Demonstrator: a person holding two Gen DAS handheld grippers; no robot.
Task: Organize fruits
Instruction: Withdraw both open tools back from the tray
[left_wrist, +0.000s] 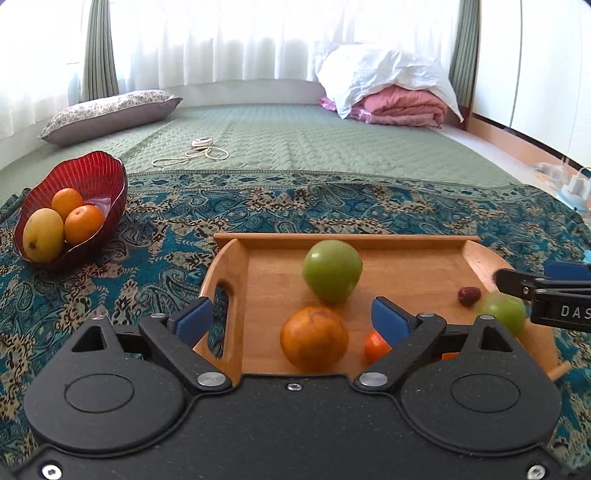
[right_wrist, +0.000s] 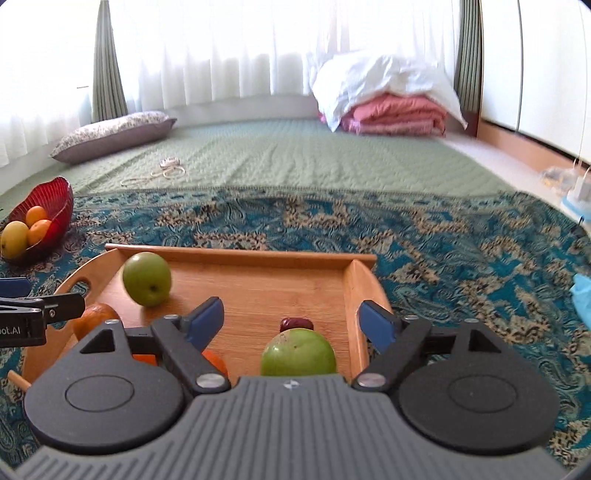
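Observation:
A wooden tray (left_wrist: 406, 273) lies on a patterned cloth and holds loose fruit. In the left wrist view my left gripper (left_wrist: 291, 319) is open above the tray's near left part, with a large orange (left_wrist: 314, 338) below the gap and untouched. A green apple (left_wrist: 331, 271) sits further back and a small orange (left_wrist: 375, 345) by the right finger. In the right wrist view my right gripper (right_wrist: 291, 321) is open over a second green apple (right_wrist: 298, 354) and a dark red date (right_wrist: 295, 324), touching neither. A red glass bowl (left_wrist: 107, 177) at the left holds a mango (left_wrist: 43, 234) and two oranges.
The blue paisley cloth (right_wrist: 461, 266) covers the near part of a green quilted bed. A pillow (left_wrist: 110, 114), a coiled white cable (left_wrist: 199, 151) and folded pink and white bedding (left_wrist: 395, 96) lie further back. A light blue item (right_wrist: 581, 299) sits at the right edge.

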